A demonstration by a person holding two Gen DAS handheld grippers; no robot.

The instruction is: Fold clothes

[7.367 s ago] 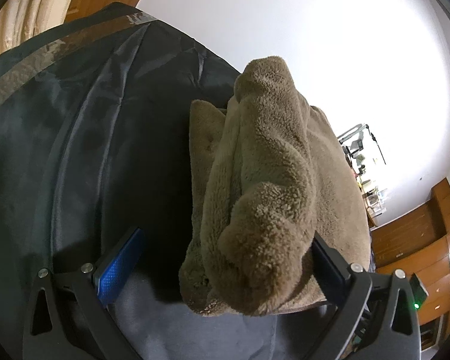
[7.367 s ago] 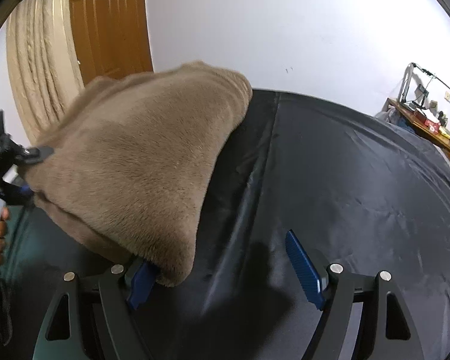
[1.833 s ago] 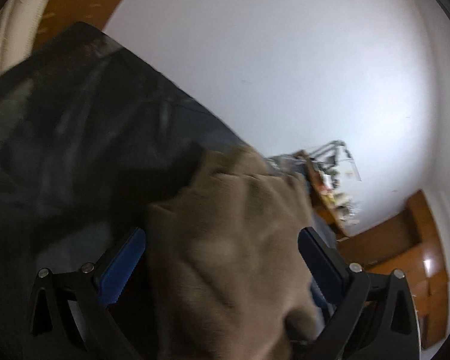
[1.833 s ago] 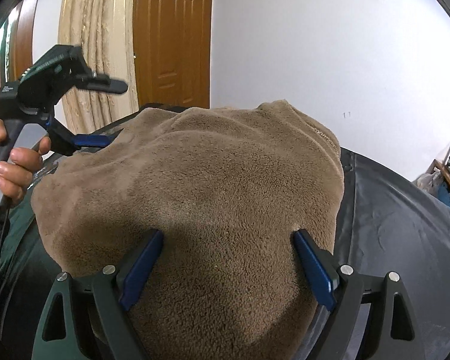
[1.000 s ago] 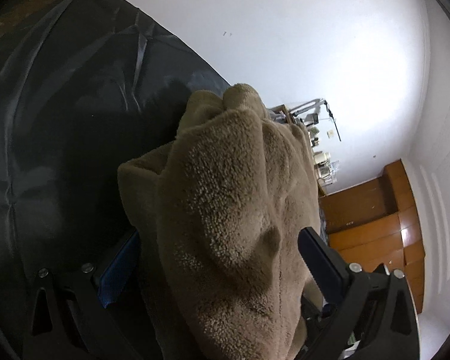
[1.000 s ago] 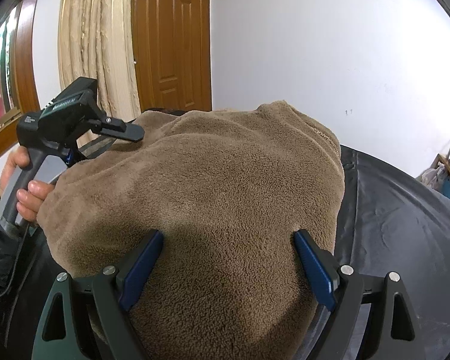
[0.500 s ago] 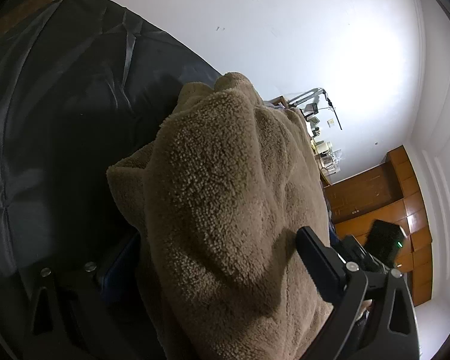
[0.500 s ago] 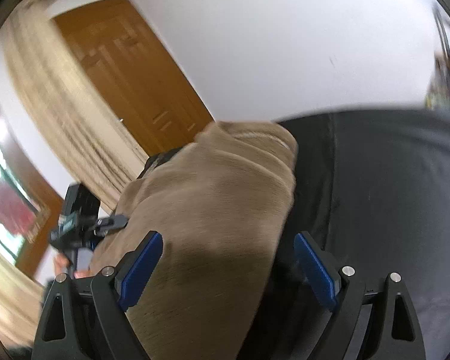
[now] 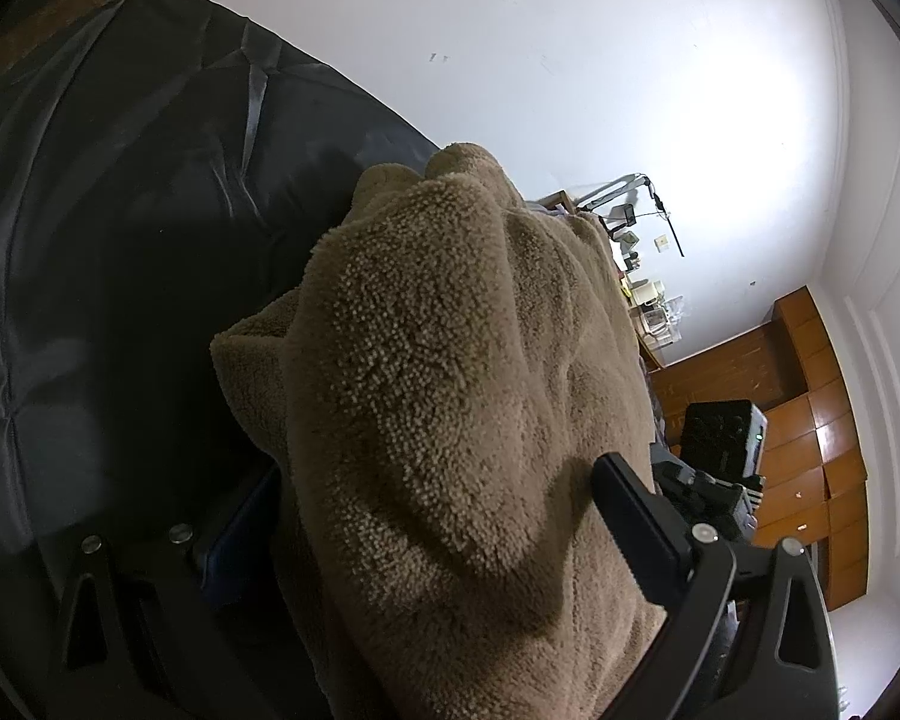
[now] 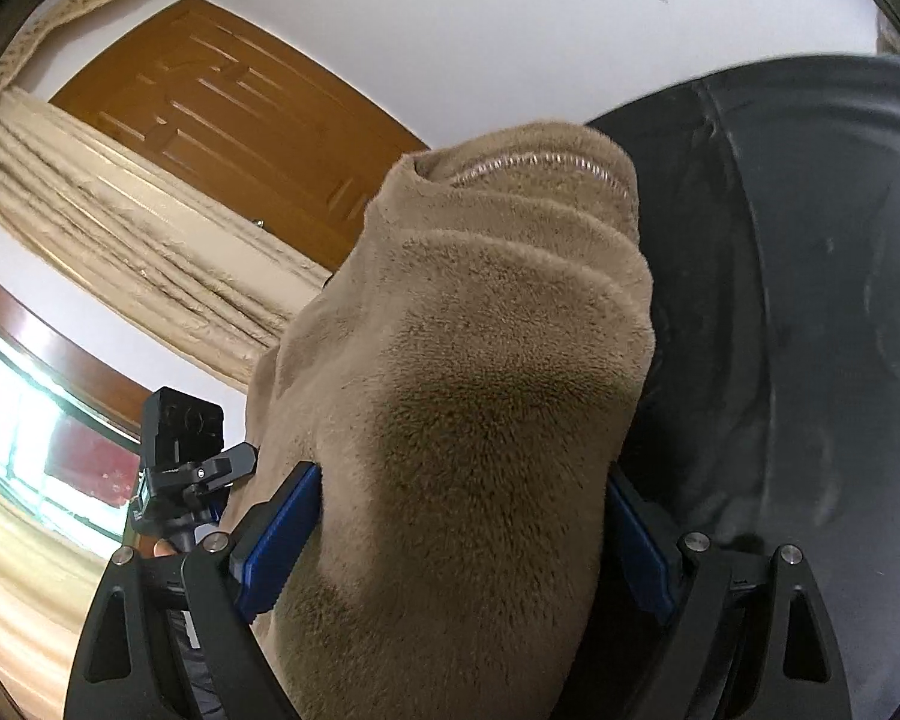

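Between gripper fingers, bunched brown fleece garment (image 9: 450,396).

Brown fleece garment, bunched and held up between both pairs of fingers

The garment (image 9: 450,396) is thick tan-brown plush with a nubby pile, gathered into a tall rounded mound of several layers. In the left wrist view it fills the frame from the centre down to 6 o'clock, its top lobe at 12 o'clock of the mound and a lower flap sticking out at 9 o'clock over the dark tabletop (image 9: 120,210). In the right wrist view the garment (image 10: 468,420) shows stacked folds, with a pale zipper (image 10: 540,165) curving across its upper edge at 12 o'clock.
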